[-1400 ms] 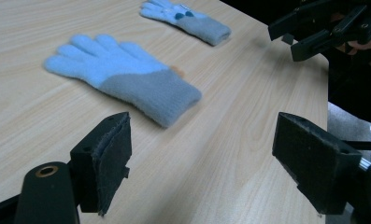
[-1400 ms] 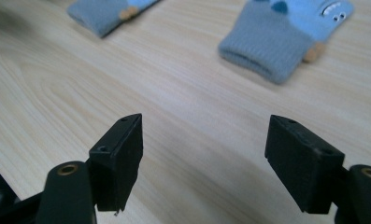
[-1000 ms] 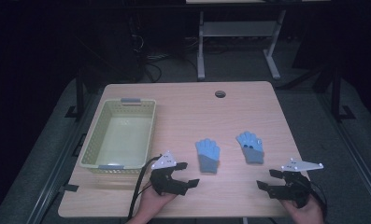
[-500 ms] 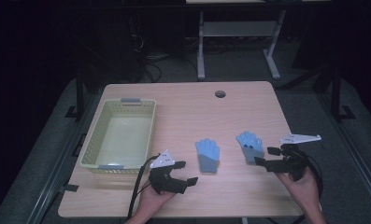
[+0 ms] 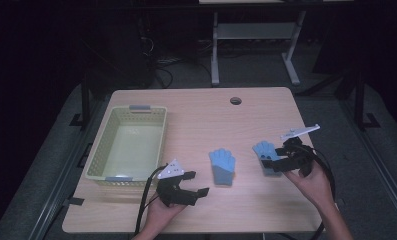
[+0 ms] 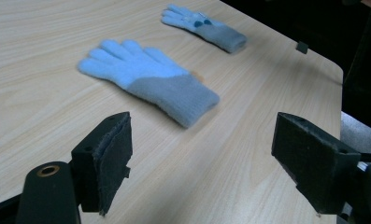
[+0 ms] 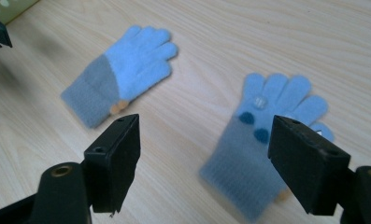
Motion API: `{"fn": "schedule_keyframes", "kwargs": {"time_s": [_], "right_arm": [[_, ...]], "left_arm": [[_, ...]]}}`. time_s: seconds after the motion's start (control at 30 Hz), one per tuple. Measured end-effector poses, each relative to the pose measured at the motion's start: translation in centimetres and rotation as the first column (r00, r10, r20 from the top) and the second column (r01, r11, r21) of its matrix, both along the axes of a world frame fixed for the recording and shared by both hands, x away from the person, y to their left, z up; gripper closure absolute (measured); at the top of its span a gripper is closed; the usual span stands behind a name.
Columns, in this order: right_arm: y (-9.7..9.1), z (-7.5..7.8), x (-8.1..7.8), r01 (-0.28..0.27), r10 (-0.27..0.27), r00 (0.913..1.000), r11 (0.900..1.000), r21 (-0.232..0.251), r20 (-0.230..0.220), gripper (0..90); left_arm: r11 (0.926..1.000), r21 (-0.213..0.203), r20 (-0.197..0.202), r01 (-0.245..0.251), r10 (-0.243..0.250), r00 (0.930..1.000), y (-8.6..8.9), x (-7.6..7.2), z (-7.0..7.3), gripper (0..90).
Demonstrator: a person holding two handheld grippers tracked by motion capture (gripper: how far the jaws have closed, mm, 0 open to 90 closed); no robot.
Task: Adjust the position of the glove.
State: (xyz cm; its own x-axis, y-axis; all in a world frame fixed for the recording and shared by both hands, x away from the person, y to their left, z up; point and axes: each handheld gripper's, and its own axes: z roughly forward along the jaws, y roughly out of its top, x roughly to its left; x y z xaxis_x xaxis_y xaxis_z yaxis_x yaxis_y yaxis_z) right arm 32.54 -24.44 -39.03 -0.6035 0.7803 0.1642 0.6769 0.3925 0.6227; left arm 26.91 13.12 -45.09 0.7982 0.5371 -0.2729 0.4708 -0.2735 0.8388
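Two light-blue gloves with grey cuffs lie flat on the wooden table [image 5: 196, 115]. The plain glove [image 5: 222, 166] [image 6: 146, 79] [image 7: 122, 70] lies near the middle front. The glove with dark dots [image 5: 262, 148] [image 7: 267, 135] [image 6: 204, 28] lies to its right. My right gripper [image 5: 276, 164] [image 7: 204, 126] hovers open over the dotted glove's cuff, its jaws standing on either side of it. My left gripper [image 5: 197, 184] [image 6: 204, 123] is open near the front edge, pointing at the plain glove from its left with nothing between the jaws.
A pale yellow-green plastic basket [image 5: 97, 150] stands at the table's left, its corner [image 7: 5, 7] just behind the left gripper. A round cable hole [image 5: 235, 100] is at the back. A metal stand [image 5: 256, 35] stands on the floor beyond the table.
My right gripper has moved forward and left from the front right corner to over the dotted glove. The left gripper has stayed nearly where it was.
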Motion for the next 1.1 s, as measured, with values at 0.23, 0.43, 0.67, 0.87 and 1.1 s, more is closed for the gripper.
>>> {"fn": "schedule_keyframes", "kwargs": {"time_s": [0.23, 0.43, 0.67, 0.87, 1.1], "right_arm": [[0.4, 0.3, 1.9, -0.003, 0.003, 0.9994, 1.0000, 0.004, -0.034, 25.0], [0.8, 0.0, 3.4, 0.003, -0.006, 0.9986, 0.9985, -0.054, -0.052, 26.2], [0.6, -1.0, 4.5, 0.032, -0.041, 0.9960, 0.9942, -0.103, -0.080, 31.5], [0.5, -2.1, 5.3, 0.046, -0.067, 0.9887, 0.9880, -0.147, -0.135, 39.3], [0.6, -3.5, 5.7, 0.043, -0.085, 0.9786, 0.9751, -0.218, -0.187, 49.7]], "left_arm": [[0.9999, -0.009, 0.001, -0.011, 0.011, 0.9999, 0.0, 0.0, 0.1, 20.2], [0.9999, -0.004, -0.002, -0.015, 0.015, 0.9999, 0.3, 0.2, 0.1, 20.1], [0.9999, -0.004, 0.001, -0.013, 0.013, 0.9999, 0.3, 0.0, 0.2, 20.1], [0.9999, -0.006, 0.009, -0.013, 0.013, 0.9999, 0.2, -0.1, 0.3, 20.1], [1.0000, 0.002, 0.001, -0.007, 0.007, 1.0000, 0.2, 0.0, 0.1, 20.1]]}}
